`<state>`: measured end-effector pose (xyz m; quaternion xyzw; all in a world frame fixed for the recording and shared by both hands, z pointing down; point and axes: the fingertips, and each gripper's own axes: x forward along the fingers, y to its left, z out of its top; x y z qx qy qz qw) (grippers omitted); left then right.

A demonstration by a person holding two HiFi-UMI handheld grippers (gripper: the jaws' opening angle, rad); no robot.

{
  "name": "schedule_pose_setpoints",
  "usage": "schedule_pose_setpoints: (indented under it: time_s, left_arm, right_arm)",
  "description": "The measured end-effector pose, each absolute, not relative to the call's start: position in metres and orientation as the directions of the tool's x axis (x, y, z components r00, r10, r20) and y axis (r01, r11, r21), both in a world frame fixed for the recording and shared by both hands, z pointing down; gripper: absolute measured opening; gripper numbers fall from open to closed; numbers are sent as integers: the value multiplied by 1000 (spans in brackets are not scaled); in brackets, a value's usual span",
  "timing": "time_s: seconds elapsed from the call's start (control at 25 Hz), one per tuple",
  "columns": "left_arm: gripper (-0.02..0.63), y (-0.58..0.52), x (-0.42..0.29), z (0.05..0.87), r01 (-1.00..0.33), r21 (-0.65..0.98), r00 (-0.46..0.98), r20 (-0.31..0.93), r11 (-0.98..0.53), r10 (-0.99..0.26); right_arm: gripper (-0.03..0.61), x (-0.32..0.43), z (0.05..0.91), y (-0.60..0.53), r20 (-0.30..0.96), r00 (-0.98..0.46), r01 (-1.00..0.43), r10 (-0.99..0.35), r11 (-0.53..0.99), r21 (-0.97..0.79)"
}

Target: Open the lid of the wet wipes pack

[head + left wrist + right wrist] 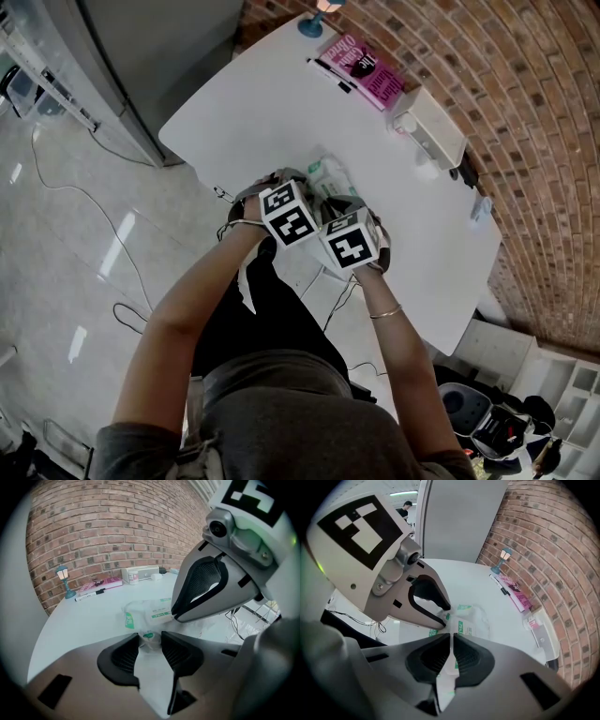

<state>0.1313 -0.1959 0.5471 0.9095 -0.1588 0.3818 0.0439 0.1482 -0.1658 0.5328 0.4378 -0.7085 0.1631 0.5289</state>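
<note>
Right gripper view: right gripper [451, 641] pinched almost shut on a thin white flap [452, 663] of the pack [466, 620] lying near the table [459, 581] edge, left gripper [150, 637] wide with the pack's end loosely between, so liable to lift whole or tear if pulled unbraced.

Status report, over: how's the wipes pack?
Left gripper open, wet wipes pack end between jaws. Right gripper shut on its edge. Not visibly opened yet. Nothing blocking.
</note>
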Motion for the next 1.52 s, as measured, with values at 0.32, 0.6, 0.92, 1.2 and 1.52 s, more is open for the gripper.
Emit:
schedule_pose_setpoints:
  time_s: [0.32,0.6,0.92,1.2,1.52]
  left_arm:
    - [166,-196,132,547,-327,-37,660,707,-944,-256]
    - [166,-196,131,547,-327,-38,664,702,-944,-259]
    - [166,-196,132,547,-322,-40,661,706,-946,-255]
    - [161,-196,128,549,-318,-30,648,723,-948,-240]
    - [161,-197,131,548,-321,-27,651,720,-947,-241]
  right_arm:
    - [28,149,531,-166,891,-91,-820,-444,541,186]
    - [28,149,529,-166,888,-105,-834,-447,526,166]
    - [28,154,528,-170,880,-115,-857,-460,494,147]
    - [11,190,493,-182,848,-53,-852,-527,468,237]
    - [12,198,493,-187,838,-66,-889,-541,414,197]
